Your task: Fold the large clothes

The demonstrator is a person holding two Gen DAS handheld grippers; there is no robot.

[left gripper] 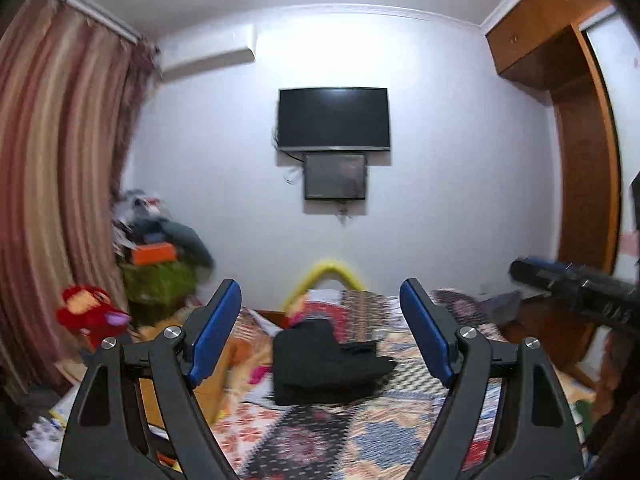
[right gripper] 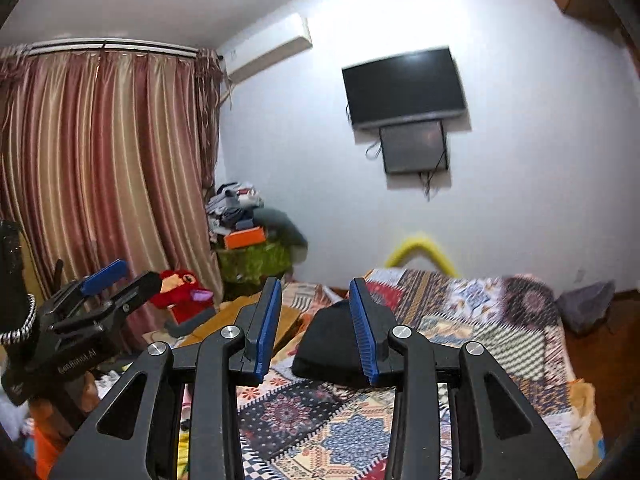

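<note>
Cloth [left gripper: 320,360], black and already bundled, lies on the patterned bedspread [left gripper: 360,432] ahead of and below both my grippers, its long side running across my view. My left gripper [left gripper: 320,336] gapes wide and empty; my right gripper [right gripper: 316,328] stands partly open, holding nothing. Neither seems clearly nearer.

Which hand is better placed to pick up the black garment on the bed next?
Probably left: its tongs stand wide open, framing the black garment. The right tongs gape narrower, sitting left of it.
</note>
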